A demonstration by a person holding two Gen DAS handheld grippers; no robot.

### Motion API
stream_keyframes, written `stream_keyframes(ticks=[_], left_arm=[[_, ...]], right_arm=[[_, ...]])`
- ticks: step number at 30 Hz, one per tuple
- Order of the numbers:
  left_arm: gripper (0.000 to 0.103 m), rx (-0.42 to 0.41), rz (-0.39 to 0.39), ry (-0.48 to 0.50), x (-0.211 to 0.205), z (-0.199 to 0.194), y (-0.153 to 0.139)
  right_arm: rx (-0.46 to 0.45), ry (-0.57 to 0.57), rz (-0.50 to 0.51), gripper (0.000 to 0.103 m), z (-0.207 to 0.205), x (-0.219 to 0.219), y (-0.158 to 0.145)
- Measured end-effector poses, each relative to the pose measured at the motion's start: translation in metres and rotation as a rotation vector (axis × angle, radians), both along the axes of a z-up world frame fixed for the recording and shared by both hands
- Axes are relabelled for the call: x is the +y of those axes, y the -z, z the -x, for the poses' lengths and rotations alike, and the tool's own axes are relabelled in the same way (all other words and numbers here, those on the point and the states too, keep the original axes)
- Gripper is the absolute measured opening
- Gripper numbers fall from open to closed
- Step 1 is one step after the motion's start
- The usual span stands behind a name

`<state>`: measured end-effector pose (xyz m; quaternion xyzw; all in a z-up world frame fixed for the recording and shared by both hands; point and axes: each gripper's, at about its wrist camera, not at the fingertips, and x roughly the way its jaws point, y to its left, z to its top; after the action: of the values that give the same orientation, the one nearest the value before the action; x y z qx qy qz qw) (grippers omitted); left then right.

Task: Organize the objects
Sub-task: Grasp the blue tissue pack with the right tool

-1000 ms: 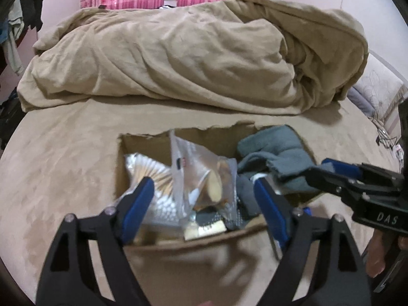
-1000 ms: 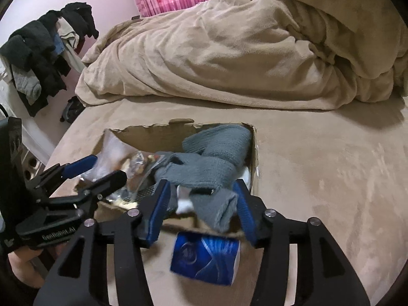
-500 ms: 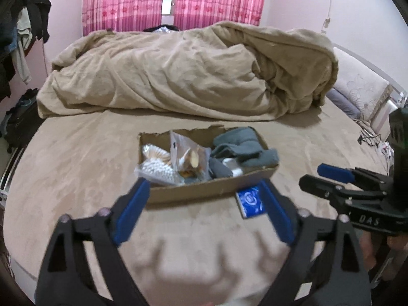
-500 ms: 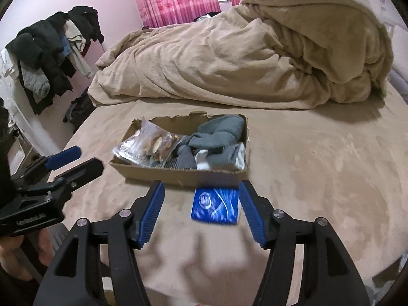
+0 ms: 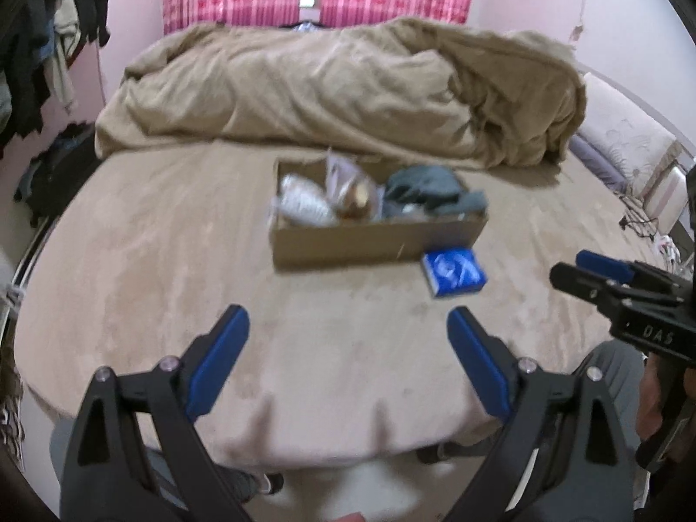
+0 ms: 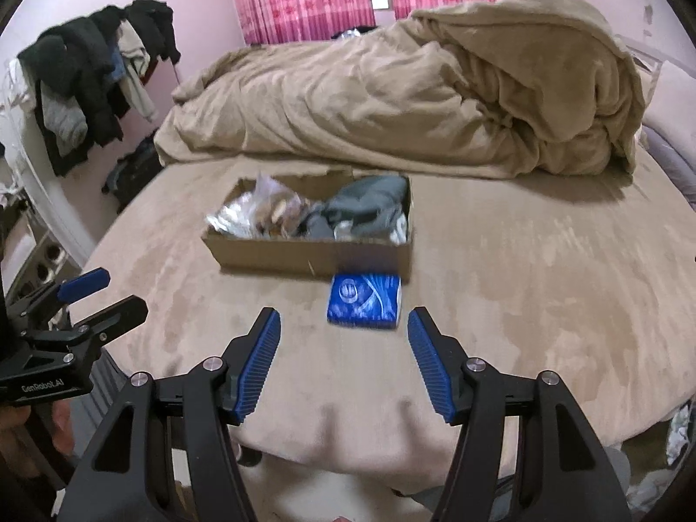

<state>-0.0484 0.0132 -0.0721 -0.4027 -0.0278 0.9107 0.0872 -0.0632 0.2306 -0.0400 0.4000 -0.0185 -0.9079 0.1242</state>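
Observation:
A low cardboard box (image 5: 374, 241) (image 6: 304, 254) sits mid-bed, holding a clear bag of cotton swabs (image 5: 302, 204), a clear snack bag (image 5: 348, 189) and grey cloth (image 5: 428, 193) (image 6: 365, 204). A blue packet (image 5: 454, 272) (image 6: 363, 300) lies on the bed against the box's near right corner. My left gripper (image 5: 348, 324) is open and empty, well short of the box. My right gripper (image 6: 343, 326) is open and empty, just short of the blue packet.
A rumpled tan blanket (image 5: 348, 87) is heaped across the far side of the bed. Pillows (image 5: 622, 139) lie at the right. Dark clothes (image 6: 87, 87) hang at the left wall. The bed's near edge (image 5: 326, 448) lies under the grippers.
Both grippers pulled back from the box toward the bed's near edge. The blue packet, first under the right gripper, now lies in full view in front of the box.

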Motion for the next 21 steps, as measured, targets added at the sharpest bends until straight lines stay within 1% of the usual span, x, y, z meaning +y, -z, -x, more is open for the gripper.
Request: stream_keyframes(ticks=[4,9,13,17,21], left_arm=[[0.094,-0.049,-0.003,-0.013,-0.004,0.000,0.022],[0.094,-0.096,0.008,-0.018,-0.005,0.007,0.043],[0.094,-0.109,0.009,-0.032,-0.008,0.014,0.055],[0.094,-0.142,0.019,-0.052,-0.011,0.026,0.071],[0.094,-0.154,0.020,-0.070,-0.015,0.036,0.083]], right_arm=[[-0.033,0.004,-0.010,0.065,0.002,-0.005,0.018],[-0.066,-0.007,-0.027,0.071,0.013,-0.013,0.043],[-0.086,-0.010,-0.044,0.080,0.023,-0.018,0.059],[-0.117,0.005,-0.053,0.081,0.040,-0.018,0.077],[-0.119,0.025,-0.050,0.081,0.057,-0.017,0.091]])
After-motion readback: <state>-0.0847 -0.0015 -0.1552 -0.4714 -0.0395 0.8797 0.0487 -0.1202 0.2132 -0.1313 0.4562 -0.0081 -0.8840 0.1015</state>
